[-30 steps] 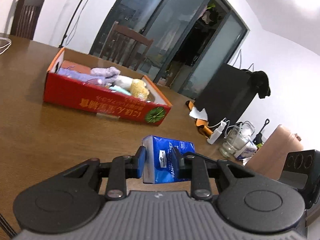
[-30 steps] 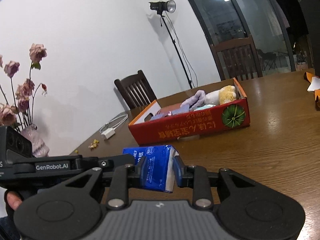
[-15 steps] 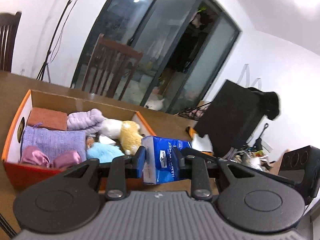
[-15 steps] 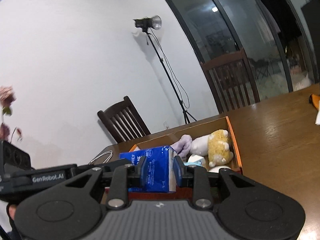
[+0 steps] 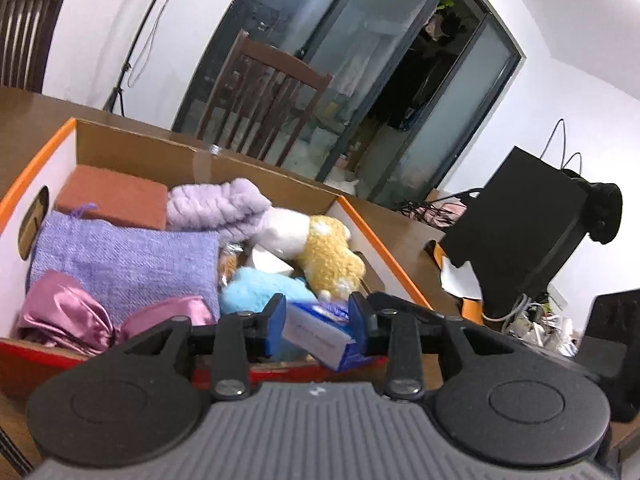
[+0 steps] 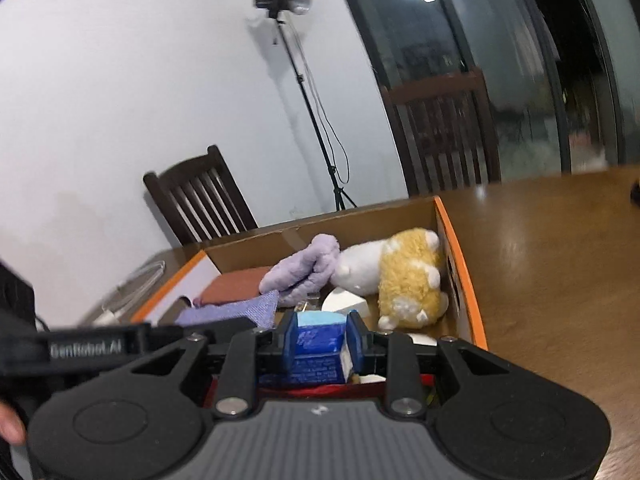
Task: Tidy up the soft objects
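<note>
White walls, dark glass doors [image 5: 360,80], wooden chairs [image 6: 200,196] – studio lamp [image 6: 288,0] w/ stand.

Blue tissue pack [image 6: 318,350], orange-rimmed box [image 5: 384,240]

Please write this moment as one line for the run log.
left gripper: jaws just opened wider, tissue pack tilted between them | right gripper: shut on tissue pack | place: above red box

Wooden table [image 6: 560,280], chairs [image 6: 200,196], light stand [image 6: 304,80], glass doors [image 5: 360,80]
</note>
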